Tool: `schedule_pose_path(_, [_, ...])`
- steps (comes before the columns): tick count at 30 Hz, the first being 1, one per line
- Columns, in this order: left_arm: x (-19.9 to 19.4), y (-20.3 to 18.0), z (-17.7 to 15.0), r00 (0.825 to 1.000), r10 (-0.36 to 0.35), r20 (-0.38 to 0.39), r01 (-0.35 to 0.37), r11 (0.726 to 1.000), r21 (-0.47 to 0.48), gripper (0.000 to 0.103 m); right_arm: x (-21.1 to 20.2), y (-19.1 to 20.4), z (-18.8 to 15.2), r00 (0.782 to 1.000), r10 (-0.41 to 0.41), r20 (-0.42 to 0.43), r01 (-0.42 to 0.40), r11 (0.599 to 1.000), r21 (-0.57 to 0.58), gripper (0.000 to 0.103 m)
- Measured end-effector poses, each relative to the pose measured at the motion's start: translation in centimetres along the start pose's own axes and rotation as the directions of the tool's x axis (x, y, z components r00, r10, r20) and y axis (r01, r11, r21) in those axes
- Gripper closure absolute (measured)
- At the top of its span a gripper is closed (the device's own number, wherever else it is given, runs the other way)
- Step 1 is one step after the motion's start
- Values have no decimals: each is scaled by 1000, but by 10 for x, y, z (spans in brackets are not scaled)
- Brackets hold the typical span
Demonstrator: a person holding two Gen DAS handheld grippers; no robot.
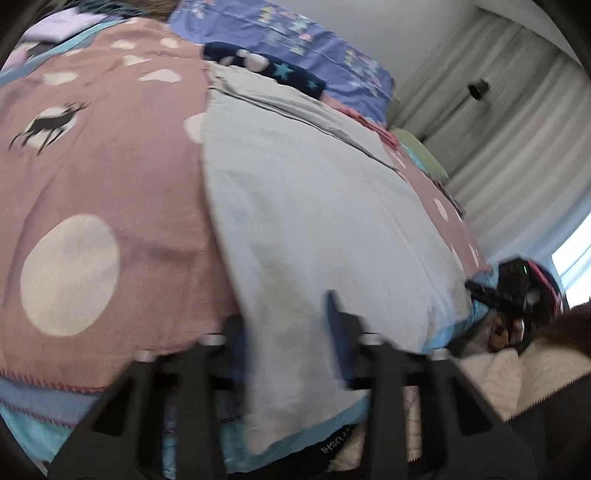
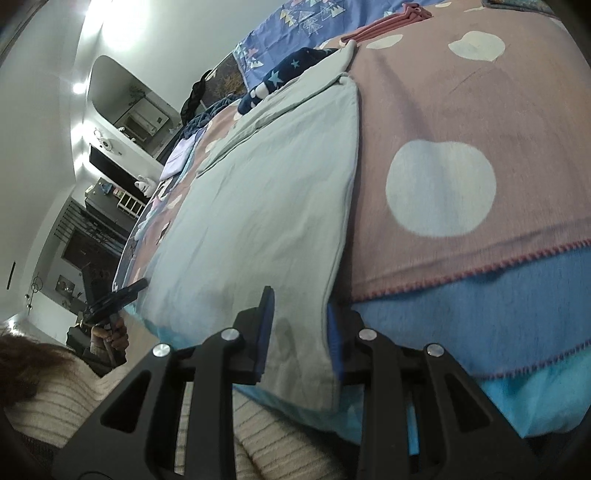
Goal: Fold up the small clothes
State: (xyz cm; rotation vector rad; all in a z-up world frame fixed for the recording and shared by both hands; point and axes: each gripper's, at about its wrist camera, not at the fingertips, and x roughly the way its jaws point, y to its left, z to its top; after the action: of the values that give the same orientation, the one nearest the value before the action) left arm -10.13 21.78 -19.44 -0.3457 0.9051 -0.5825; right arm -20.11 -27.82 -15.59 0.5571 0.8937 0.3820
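Left gripper (image 1: 291,332): closed on the near edge of the cloth; fabric pinched between the blue pads; blurred in its own view; seen from the right wrist as a dark tool far off to the left, at the cloth's other near corner.
Right gripper (image 2: 299,325): clamped on the near corner of the cloth; fabric bunched between the two blue pads and hanging below them; pointing down at a slant toward the bed.
Cloth (image 2: 258,206): pale grey-blue, spread flat ahead of both tools; near edge at the fingers, far end folded over itself well ahead; one long side just right of the right gripper, the other just left of the left gripper.
Blanket (image 2: 461,110): pink with pale spots, under the cloth; stitched hem near the right gripper, to its right; blue sheet showing below the hem.
Pillow (image 1: 295,33): purple-blue with triangles, far ahead, beyond the cloth.
Star garment (image 2: 288,79): dark blue, at the cloth's far end, touching it.
Person: cream knit sleeve (image 2: 280,454) below the right gripper, under the hanging corner.
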Motion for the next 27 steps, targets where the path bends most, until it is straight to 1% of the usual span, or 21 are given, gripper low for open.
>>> schedule_pose_path(1, [1, 3, 1, 1000, 4, 8, -3, 1000, -24, 101, 0, 0, 2, 1000, -5, 9, 5, 1000, 2, 101])
schedule_pose_path(2, [1, 3, 4, 1000, 18, 22, -17, 999, -39, 102, -1, 2, 5, 1000, 8, 27, -9, 1000, 17, 101])
schedule_pose_path(4, [-4, -9, 13, 997, 41, 63, -41, 999, -14, 102, -12, 10, 17, 991, 76, 106, -79, 997, 25, 101])
schedule_pose_path(5, [-8, -15, 18, 995, 43, 87, -43, 999, 2, 102, -17, 15, 22, 987, 91, 133, -93, 996, 13, 101])
schedule_pose_path(7, [-24, -31, 39, 986, 39, 163, -45, 998, 35, 102, -31, 29, 40, 975, 101, 199, -98, 995, -30, 101])
schedule_pose_path(9, [-39, -40, 57, 973, 19, 231, -32, 998, 54, 102, -40, 38, 58, 963, 108, 247, -98, 994, -54, 101])
schedule_pose_path(10, [-48, -46, 70, 962, 5, 272, -24, 997, 67, 102, -42, 40, 64, 959, 109, 263, -97, 994, -58, 101])
schedule_pose_path(12, [-58, -53, 88, 945, -15, 326, -12, 997, 80, 102, -48, 46, 85, 945, 116, 307, -101, 993, -67, 101])
schedule_pose_path(13, [-64, -58, 101, 934, -24, 357, -10, 996, 94, 102, -50, 49, 92, 938, 123, 324, -105, 992, -73, 101])
schedule_pose_path(15, [-69, -65, 119, 919, -28, 394, -18, 994, 111, 102, -53, 56, 110, 921, 130, 368, -104, 991, -90, 101])
schedule_pose_path(16, [-70, -67, 128, 913, -31, 408, -19, 993, 117, 102, -56, 55, 116, 915, 131, 382, -101, 990, -98, 101])
schedule_pose_path(19, [-69, -71, 151, 903, -46, 426, -8, 992, 125, 102, -59, 60, 136, 901, 127, 414, -85, 989, -117, 101])
schedule_pose_path(23, [-64, -71, 177, 901, -48, 431, -6, 992, 124, 102, -53, 66, 168, 897, 93, 432, -38, 990, -135, 101])
schedule_pose_path(27, [-49, -64, 209, 901, -44, 431, 4, 996, 92, 102, -40, 69, 202, 893, 70, 444, -7, 990, -143, 101])
